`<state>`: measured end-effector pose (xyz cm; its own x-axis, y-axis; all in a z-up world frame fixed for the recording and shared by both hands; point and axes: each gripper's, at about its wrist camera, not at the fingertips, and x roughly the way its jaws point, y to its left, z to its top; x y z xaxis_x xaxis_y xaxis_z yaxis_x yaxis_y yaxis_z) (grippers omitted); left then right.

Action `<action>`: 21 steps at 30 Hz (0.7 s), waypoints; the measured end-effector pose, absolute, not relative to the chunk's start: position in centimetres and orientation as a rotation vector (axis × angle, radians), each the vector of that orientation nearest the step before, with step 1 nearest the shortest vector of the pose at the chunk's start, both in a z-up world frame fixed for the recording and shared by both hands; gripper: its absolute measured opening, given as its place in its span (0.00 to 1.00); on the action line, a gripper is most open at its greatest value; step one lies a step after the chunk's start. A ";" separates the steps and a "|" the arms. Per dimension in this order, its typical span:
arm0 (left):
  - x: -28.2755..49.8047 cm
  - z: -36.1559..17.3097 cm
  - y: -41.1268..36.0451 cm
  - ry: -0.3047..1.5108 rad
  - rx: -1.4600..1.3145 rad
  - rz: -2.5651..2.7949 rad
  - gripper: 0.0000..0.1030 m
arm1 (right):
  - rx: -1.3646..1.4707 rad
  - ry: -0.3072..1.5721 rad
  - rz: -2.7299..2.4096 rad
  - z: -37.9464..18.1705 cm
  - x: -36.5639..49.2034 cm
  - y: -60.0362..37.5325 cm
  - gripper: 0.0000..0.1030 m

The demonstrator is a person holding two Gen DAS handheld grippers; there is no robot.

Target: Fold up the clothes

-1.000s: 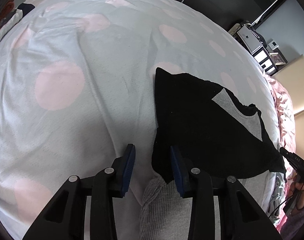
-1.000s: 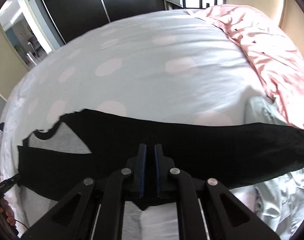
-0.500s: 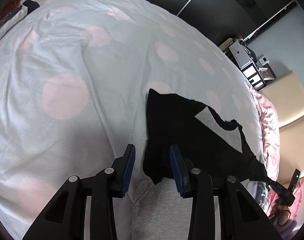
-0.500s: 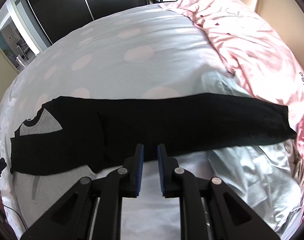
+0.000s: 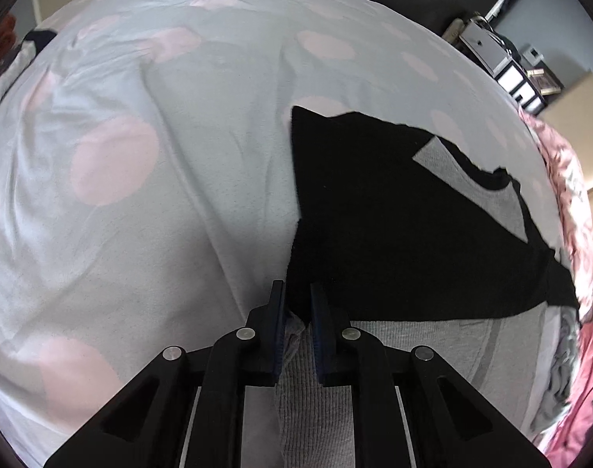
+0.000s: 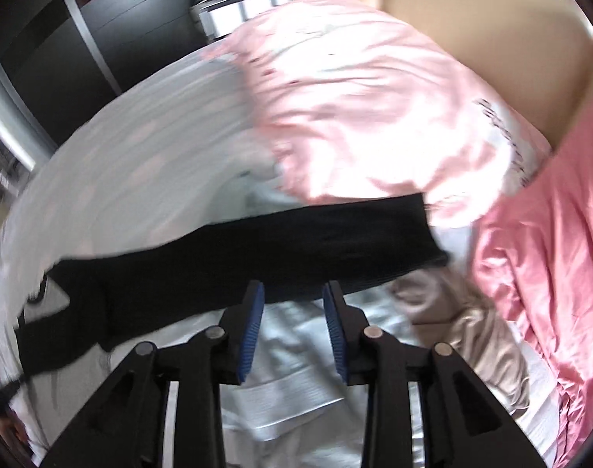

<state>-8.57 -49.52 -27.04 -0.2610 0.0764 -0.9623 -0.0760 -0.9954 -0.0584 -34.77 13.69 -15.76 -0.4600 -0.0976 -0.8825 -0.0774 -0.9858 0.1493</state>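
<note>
My left gripper [image 5: 296, 308] is pinched nearly closed on the near edge of the black-and-grey top [image 5: 394, 214], grey ribbed fabric bunched between the blue pads [image 5: 277, 323]. The top lies spread on the polka-dot bedsheet [image 5: 140, 195], grey neck panel facing up. My right gripper [image 6: 292, 304] has its jaws wide apart and nothing in them; it sits just short of the black sleeve [image 6: 296, 245], which stretches across the bed toward the pink duvet [image 6: 374, 117]. Right view is motion-blurred. A beige garment [image 6: 452, 323] lies beside the sleeve's end.
</note>
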 end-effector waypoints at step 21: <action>-7.3 -26.0 -48.9 0.194 -1.750 2.613 0.36 | 1.751 -0.619 -2.667 -24.4 -41.0 24.0 0.12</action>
